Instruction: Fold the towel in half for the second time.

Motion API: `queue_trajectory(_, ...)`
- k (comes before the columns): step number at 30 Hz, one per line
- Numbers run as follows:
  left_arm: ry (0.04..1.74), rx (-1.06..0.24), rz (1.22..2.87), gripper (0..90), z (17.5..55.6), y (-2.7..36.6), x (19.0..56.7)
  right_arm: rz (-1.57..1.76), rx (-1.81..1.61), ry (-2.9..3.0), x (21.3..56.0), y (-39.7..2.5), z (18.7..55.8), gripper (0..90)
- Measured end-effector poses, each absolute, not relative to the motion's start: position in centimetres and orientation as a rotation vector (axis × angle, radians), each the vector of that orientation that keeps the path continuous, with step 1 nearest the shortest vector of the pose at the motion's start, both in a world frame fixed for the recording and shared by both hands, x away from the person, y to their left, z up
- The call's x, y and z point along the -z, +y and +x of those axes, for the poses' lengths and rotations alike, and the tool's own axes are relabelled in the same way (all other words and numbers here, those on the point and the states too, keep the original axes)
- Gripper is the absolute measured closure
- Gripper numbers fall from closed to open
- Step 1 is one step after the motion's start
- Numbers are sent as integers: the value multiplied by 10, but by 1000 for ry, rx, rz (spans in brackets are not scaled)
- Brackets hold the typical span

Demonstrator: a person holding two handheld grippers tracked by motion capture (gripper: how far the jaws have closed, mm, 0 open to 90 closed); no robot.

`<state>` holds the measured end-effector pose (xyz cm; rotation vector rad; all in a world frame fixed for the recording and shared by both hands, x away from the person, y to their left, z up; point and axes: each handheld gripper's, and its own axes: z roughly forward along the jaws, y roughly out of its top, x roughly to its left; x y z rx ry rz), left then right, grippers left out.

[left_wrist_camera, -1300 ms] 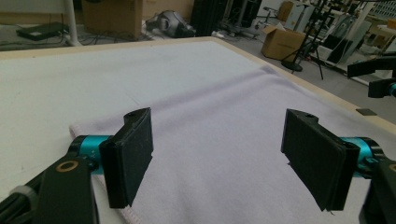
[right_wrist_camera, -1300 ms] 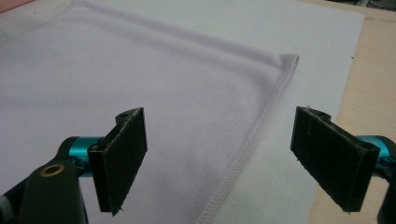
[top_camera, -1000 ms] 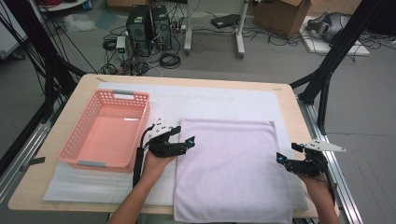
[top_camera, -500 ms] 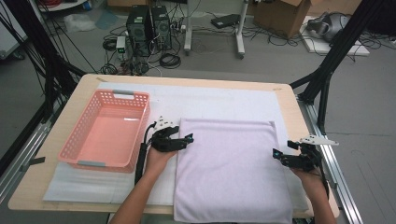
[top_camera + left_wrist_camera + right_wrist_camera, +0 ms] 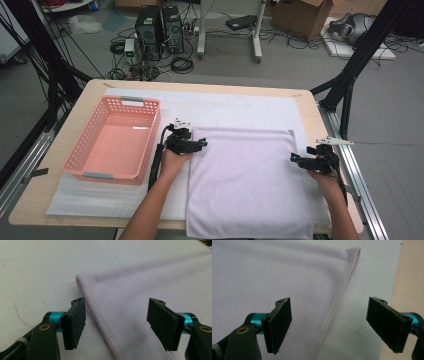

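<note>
Towel (image 5: 247, 182) is showing plain pale lilac, no pattern, stitched hem matching. Basket (image 5: 80, 152) is showing salmon pink with a grid of holes. Sheet (image 5: 235, 109) under them is reading white. Counter (image 5: 92, 90) is showing light wood. Hand-held gripper (image 5: 117, 323) jaws are showing black with teal joints.

1. The lilac towel (image 5: 245, 185) runs off the high view's bottom edge at 6 o'clock, so its near hem is cut off.
2. In the left gripper view, the towel (image 5: 150, 290) leaves the frame at 3 o'clock.
3. In the right gripper view, the towel (image 5: 274, 272) leaves the frame at 9 o'clock.
4. Both forearms are cropped at 6 o'clock in the high view.
</note>
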<state>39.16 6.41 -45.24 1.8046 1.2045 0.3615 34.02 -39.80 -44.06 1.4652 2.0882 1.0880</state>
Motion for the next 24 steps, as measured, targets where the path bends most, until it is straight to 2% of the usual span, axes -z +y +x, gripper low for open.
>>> queue_trajectory(5,1215,-358,1826,395,400,61,452,1503,-1041,2098,440,-392,364,198)
queue_trajectory(8,1236,-355,1817,415,407,58,453,1525,-1019,2103,438,-389,376,288)
queue_trajectory(13,1275,-360,1783,513,410,60,453,1532,-958,2117,439,-382,391,435)
queue_trajectory(16,1269,-374,1798,576,409,58,454,1522,-912,2127,441,-377,395,477)
queue_trajectory(18,1244,-378,1836,678,409,55,453,1517,-912,2137,440,-376,395,595)
queue_trajectory(20,1250,-393,1842,704,409,54,453,1511,-934,2153,440,-376,395,702)
queue_trajectory(22,1253,-351,1824,787,410,57,454,1530,-967,2169,440,-375,394,816)
queue_trajectory(23,1252,-338,1825,846,410,57,454,1537,-968,2165,440,-374,394,833)
queue_trajectory(24,1247,-343,1827,849,410,57,454,1546,-962,2162,439,-373,394,842)
